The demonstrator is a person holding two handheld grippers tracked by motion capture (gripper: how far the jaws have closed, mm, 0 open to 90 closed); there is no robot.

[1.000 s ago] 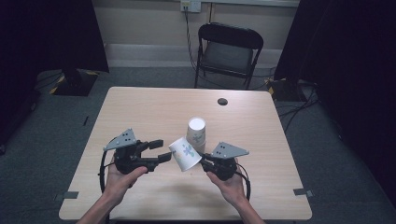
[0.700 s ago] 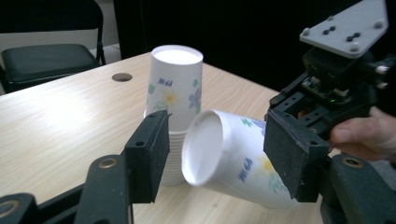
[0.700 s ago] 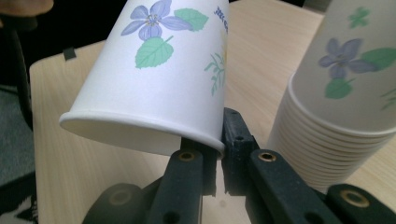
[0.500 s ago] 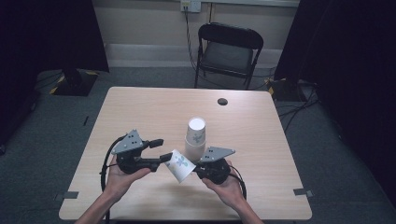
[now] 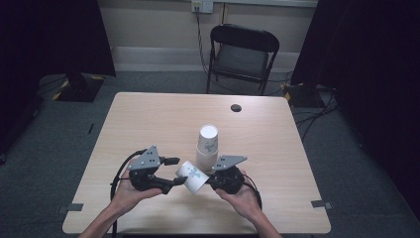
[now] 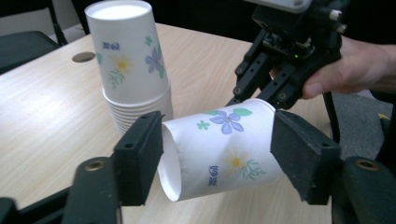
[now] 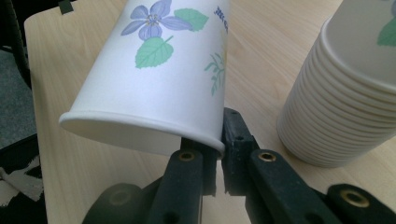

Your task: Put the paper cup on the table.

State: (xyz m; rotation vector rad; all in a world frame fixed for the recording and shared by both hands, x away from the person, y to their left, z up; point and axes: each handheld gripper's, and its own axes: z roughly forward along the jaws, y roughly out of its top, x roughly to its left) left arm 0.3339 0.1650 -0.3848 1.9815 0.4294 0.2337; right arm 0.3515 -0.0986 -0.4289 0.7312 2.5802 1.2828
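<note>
A white paper cup (image 5: 192,176) with flower prints lies on its side in the air, just above the table (image 5: 148,119). My right gripper (image 5: 210,181) is shut on the cup's rim (image 7: 205,137), one jaw inside and one outside. My left gripper (image 5: 177,172) is open, and its jaws flank the cup (image 6: 224,154) at its base end, very close to the wall. A tall stack of the same cups (image 5: 208,146) stands upside down just behind both grippers. The stack (image 6: 130,70) is left of the held cup in the left gripper view, with the right gripper (image 6: 271,88) behind.
A small dark round hole (image 5: 236,107) sits near the table's far edge. A black folding chair (image 5: 242,54) stands beyond the table. Dark curtains hang at both sides. Bare wood spreads left and right of the hands.
Both grippers have come down and toward the near edge with the cup. The left gripper has closed in from the left, so its open jaws now sit around the cup.
</note>
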